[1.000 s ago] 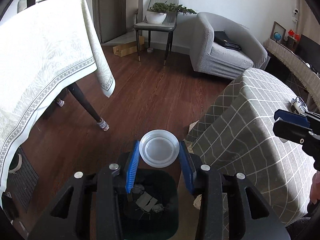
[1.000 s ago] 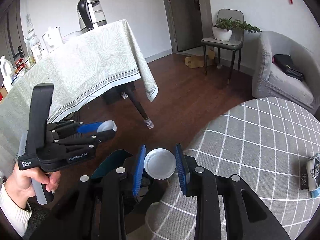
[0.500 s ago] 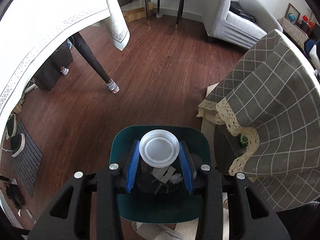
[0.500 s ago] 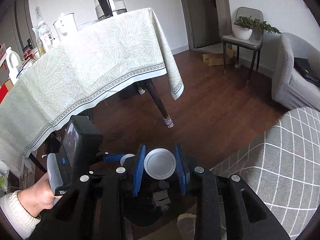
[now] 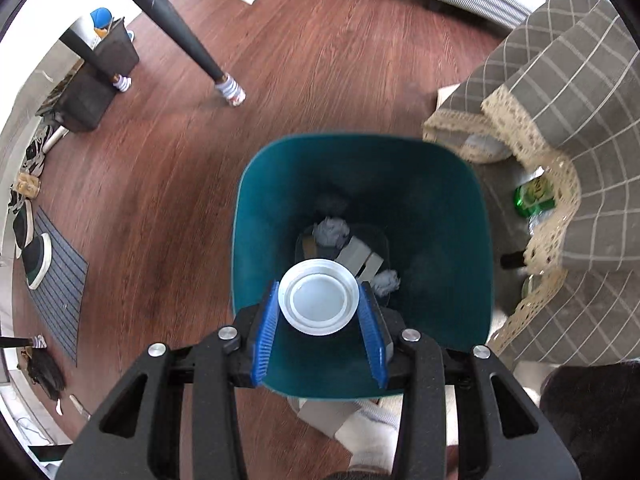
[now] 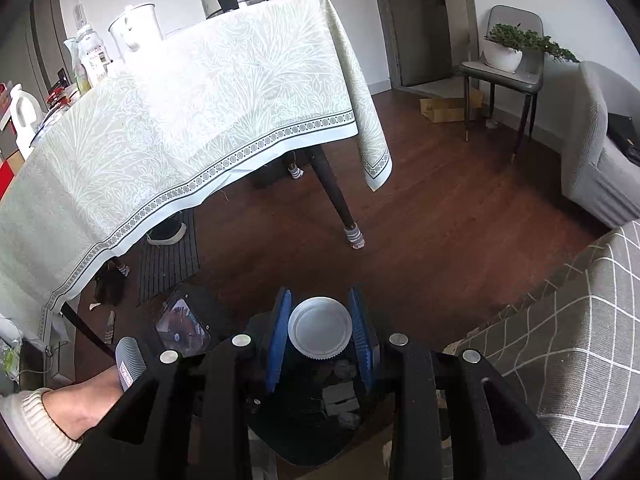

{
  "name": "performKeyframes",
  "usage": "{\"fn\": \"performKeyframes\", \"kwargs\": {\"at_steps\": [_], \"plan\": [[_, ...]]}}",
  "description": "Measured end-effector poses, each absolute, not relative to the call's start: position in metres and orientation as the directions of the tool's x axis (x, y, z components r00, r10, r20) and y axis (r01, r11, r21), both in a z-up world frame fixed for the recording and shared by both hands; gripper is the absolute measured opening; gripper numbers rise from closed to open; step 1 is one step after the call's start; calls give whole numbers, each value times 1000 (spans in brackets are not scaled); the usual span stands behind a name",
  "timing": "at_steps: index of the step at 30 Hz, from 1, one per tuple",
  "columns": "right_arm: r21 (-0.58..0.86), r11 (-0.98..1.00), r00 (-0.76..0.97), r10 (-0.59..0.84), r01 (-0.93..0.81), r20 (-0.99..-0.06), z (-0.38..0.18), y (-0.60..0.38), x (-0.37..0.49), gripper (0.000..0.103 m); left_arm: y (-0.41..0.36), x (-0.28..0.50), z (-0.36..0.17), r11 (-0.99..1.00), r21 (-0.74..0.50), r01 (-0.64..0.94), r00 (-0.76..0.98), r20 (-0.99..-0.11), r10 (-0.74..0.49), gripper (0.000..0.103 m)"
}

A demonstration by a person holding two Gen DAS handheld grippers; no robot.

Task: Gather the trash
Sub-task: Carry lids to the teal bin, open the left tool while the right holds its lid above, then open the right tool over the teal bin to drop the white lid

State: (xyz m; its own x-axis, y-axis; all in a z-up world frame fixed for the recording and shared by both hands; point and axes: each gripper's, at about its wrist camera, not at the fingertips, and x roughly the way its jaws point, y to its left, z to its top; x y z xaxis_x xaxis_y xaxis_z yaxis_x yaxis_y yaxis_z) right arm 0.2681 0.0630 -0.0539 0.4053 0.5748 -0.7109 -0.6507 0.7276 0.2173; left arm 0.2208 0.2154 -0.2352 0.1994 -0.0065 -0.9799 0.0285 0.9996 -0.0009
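My left gripper is shut on a white plastic lid and holds it over the open mouth of a teal trash bin. Crumpled paper and small boxes lie at the bin's bottom. My right gripper is shut on a white ribbed cap, just above the same bin, whose dark inside shows below its fingers. The left gripper's body sits to the left in the right wrist view.
A round table with grey checked cloth stands right of the bin, a green bottle under it. A dining table with pale cloth and dark legs stands to the left. Wooden floor, a doormat, shoes, an armchair.
Both grippers have moved down and forward over the bin. The left camera has tilted from the room to straight down into the bin. Both still hold their lids.
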Motion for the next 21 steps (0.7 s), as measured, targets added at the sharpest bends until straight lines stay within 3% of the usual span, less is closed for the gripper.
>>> {"fn": "performKeyframes", "kwargs": {"at_steps": [3, 4, 8, 21], "plan": [[217, 725, 396, 572, -653, -718, -58, 69, 269, 30, 218, 214, -245, 999, -4, 50, 169, -986, -13, 51], [216, 725, 395, 571, -654, -720, -59, 71, 269, 30, 220, 212, -247, 999, 2, 54, 159, -987, -6, 59], [215, 724, 389, 567, -655, -726, -64, 78, 272, 30, 224, 208, -252, 998, -1, 60, 138, -990, -9, 67], [218, 736, 347, 532, -641, -773, -91, 86, 277, 30, 247, 201, -201, 998, -53, -42, 273, -961, -40, 71]]}}
